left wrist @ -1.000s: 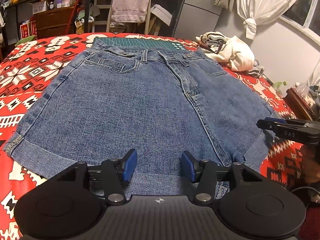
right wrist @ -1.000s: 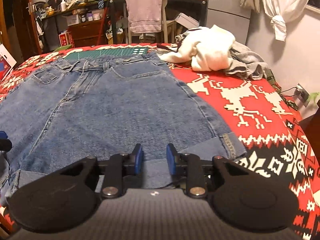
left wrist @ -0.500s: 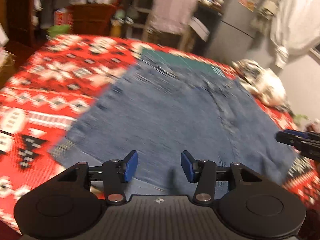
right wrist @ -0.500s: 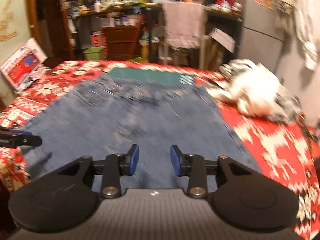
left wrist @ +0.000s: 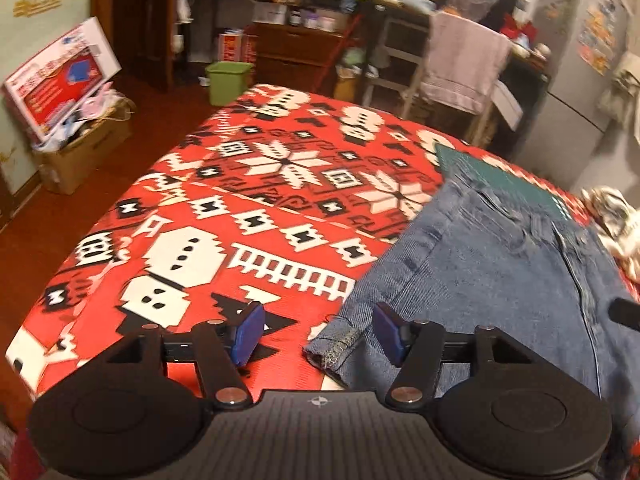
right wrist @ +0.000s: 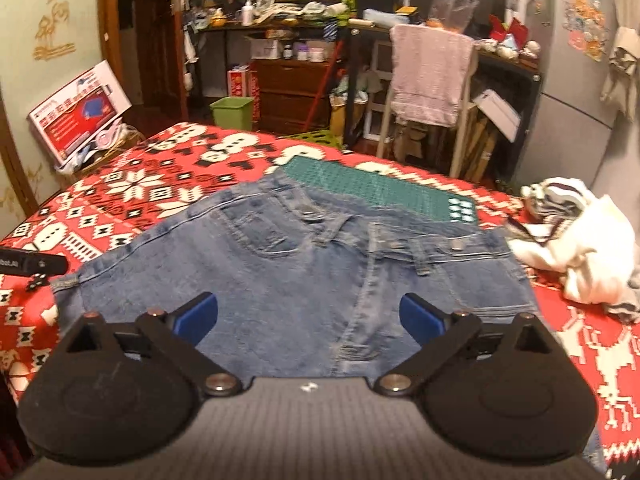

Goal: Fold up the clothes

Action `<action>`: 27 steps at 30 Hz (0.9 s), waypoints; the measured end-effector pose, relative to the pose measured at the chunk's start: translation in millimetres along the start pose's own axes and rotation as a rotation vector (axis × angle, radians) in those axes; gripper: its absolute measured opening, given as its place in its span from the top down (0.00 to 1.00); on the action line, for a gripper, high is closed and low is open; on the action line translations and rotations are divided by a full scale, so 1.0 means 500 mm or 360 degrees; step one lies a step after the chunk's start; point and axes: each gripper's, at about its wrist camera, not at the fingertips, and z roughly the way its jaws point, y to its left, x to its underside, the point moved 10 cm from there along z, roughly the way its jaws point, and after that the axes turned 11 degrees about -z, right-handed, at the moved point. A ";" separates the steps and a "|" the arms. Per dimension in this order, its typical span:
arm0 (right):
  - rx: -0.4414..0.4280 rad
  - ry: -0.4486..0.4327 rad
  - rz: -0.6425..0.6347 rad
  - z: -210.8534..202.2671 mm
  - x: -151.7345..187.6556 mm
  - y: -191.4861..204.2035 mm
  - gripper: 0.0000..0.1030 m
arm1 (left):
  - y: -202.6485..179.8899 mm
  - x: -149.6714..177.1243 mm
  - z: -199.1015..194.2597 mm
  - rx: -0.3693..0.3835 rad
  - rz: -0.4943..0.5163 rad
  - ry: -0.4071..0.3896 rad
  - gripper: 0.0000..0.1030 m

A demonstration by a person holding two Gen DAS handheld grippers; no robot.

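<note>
Denim shorts (right wrist: 320, 272) are laid flat near the front edge of the bed (left wrist: 248, 216), waistband overlapping a green mat (right wrist: 372, 188). Left tongs (left wrist: 316, 334) are spread at the cuffed hem corner (left wrist: 334, 346); right tongs (right wrist: 308, 316) are spread wide, holding nothing. If only the cuff's top layer is pinched, an uneven fold is judged likely.

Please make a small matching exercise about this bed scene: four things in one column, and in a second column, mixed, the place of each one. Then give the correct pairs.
Things:
1. blue denim shorts
2. green cutting mat with a grid
3. crumpled white garment
4. pale pink towel

Places:
A. hanging over the back of a chair beyond the bed
B. spread flat on the red patterned blanket, in front of both open grippers
C. partly under the waistband of the shorts
D. in a heap on the blanket, on the right side of the shorts

Pairs: 1-B, 2-C, 3-D, 4-A
</note>
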 end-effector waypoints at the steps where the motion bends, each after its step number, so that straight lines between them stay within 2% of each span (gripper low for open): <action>1: -0.0016 0.0002 0.0000 0.004 -0.002 0.006 0.04 | 0.005 0.002 0.005 -0.0012 0.0013 0.0018 0.62; 3: -0.0043 0.0002 -0.0010 0.010 0.000 0.018 0.04 | 0.016 0.008 0.018 -0.0046 0.0028 0.0060 0.78; 4: -0.0052 -0.0001 -0.0017 0.012 -0.004 0.024 0.05 | 0.019 0.011 0.022 -0.0032 0.0030 0.0078 0.81; 6: -0.0067 -0.0003 -0.0031 0.016 -0.012 0.032 0.05 | 0.019 0.014 0.019 0.0004 0.0033 0.0084 0.82; 13: -0.0113 0.0001 -0.0082 0.029 -0.034 0.043 0.05 | 0.004 0.024 0.011 0.0020 0.0187 0.0099 0.86; 23: -0.0195 -0.0018 -0.0182 0.034 -0.069 0.080 0.12 | 0.000 0.026 0.016 0.0104 0.0246 0.0142 0.82; 27: -0.0237 -0.0021 -0.0178 0.037 -0.079 0.099 0.12 | -0.014 0.029 0.015 0.0110 0.0316 0.0160 0.91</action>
